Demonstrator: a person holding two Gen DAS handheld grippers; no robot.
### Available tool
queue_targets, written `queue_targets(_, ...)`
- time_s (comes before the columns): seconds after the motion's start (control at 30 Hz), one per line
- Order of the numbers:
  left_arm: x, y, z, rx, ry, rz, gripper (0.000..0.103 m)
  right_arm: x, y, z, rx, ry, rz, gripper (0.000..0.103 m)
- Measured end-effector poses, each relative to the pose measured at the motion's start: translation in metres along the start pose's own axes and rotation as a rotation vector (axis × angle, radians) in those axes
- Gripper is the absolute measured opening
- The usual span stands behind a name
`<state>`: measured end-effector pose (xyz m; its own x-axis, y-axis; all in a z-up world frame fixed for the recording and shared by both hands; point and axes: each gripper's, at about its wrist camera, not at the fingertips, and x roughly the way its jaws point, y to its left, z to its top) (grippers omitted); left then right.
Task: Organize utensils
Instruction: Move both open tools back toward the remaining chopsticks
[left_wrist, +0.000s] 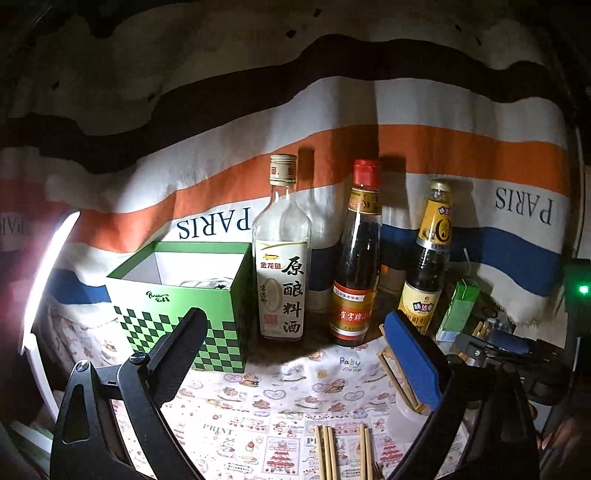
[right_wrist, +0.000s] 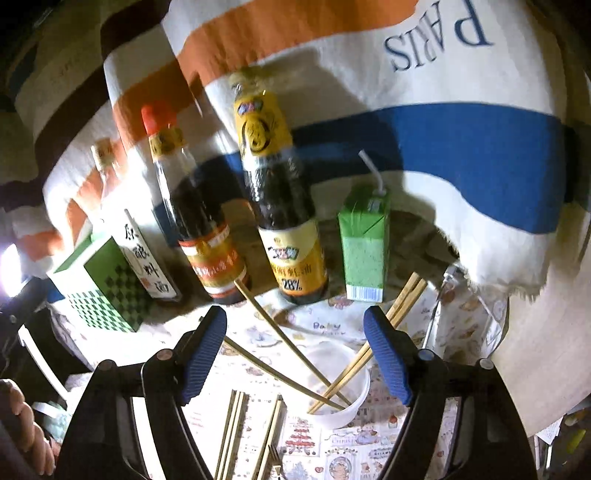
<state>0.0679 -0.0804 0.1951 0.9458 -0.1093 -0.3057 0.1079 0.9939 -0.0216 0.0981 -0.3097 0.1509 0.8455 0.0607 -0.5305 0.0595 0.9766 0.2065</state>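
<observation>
Both my grippers stood open and empty: left gripper (left_wrist: 299, 354), right gripper (right_wrist: 295, 354). Task partly done, I judged: several chopsticks (right_wrist: 373, 343) leaned in the plastic cup (right_wrist: 351, 402) on the printed tablecloth (right_wrist: 461, 325), near the bottles along its back edge. Loose chopsticks (left_wrist: 327, 454) lay flat at the near edge, yet to be gathered. Only my right view looked into the cup and showed the juice carton (right_wrist: 365, 243) whole; only my left view looked into the green box (left_wrist: 177, 288) at back left.
</observation>
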Motion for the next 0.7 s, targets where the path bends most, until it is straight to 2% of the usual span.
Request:
queue_targets(0.4, 0.007, -0.001, -0.002, 0.036, 0.043, 0.027, 0.098, -0.006, 0.014, -0.003, -0.063, -0.024, -0.007, 0.081)
queue_targets(0.5, 0.019, -0.012, -0.01, 0.086, 0.055, 0.074, 0.099, -0.003, 0.018, -0.004, -0.076, -0.013, -0.003, 0.081)
queue_targets(0.57, 0.029, -0.018, -0.019, 0.115, 0.052, 0.036, 0.099, -0.003, 0.02, -0.005, -0.072, -0.012, -0.003, 0.081)
queue_targets(0.63, 0.04, -0.012, -0.028, 0.056, 0.108, 0.018, 0.099, -0.003, 0.02, -0.008, -0.061, -0.009, -0.001, 0.081)
queue_targets(0.7, 0.045, -0.003, -0.036, -0.002, 0.133, -0.034, 0.099, -0.005, 0.022, -0.014, -0.061, -0.011, 0.0, 0.081)
